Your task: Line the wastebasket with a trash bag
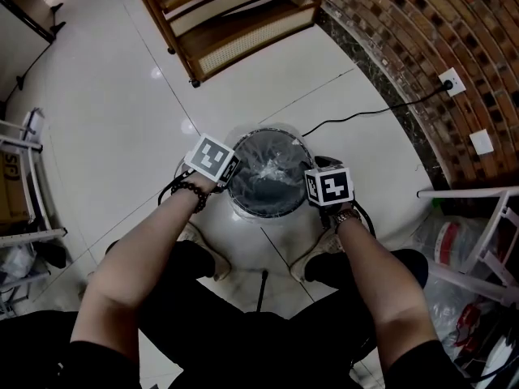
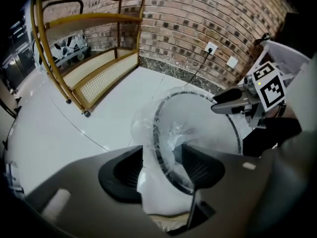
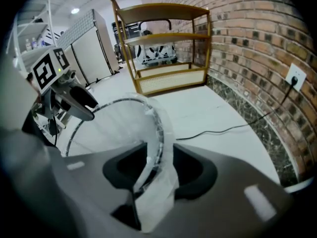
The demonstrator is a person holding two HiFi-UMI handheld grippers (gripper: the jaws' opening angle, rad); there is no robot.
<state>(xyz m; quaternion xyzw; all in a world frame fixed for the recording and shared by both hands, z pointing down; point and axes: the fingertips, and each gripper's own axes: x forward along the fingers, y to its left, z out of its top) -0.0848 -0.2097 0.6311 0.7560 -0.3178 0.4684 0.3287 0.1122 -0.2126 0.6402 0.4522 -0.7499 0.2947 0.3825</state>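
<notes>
A round dark wastebasket point(image 1: 270, 186) stands on the white floor between the person's feet, with a clear trash bag point(image 1: 272, 164) inside it and folded over the rim. My left gripper point(image 1: 223, 173) straddles the left rim point(image 2: 159, 133). Its jaws are open, with bag film point(image 2: 158, 192) and rim between them. At the right rim point(image 3: 157, 133) my right gripper point(image 1: 318, 193) also stands astride rim and draped bag point(image 3: 161, 192), open. Each gripper shows across the basket in the other's view: the right gripper point(image 2: 233, 100) and the left gripper point(image 3: 74, 100).
A wooden shelf unit point(image 1: 235, 14) stands beyond the basket. A black cable point(image 1: 357, 116) runs from a wall outlet point(image 1: 451, 80) on the brick wall to the basket's right side. White racks stand at the right point(image 1: 486, 241) and left point(image 1: 24, 185). The person's shoes point(image 1: 199, 237) flank the basket.
</notes>
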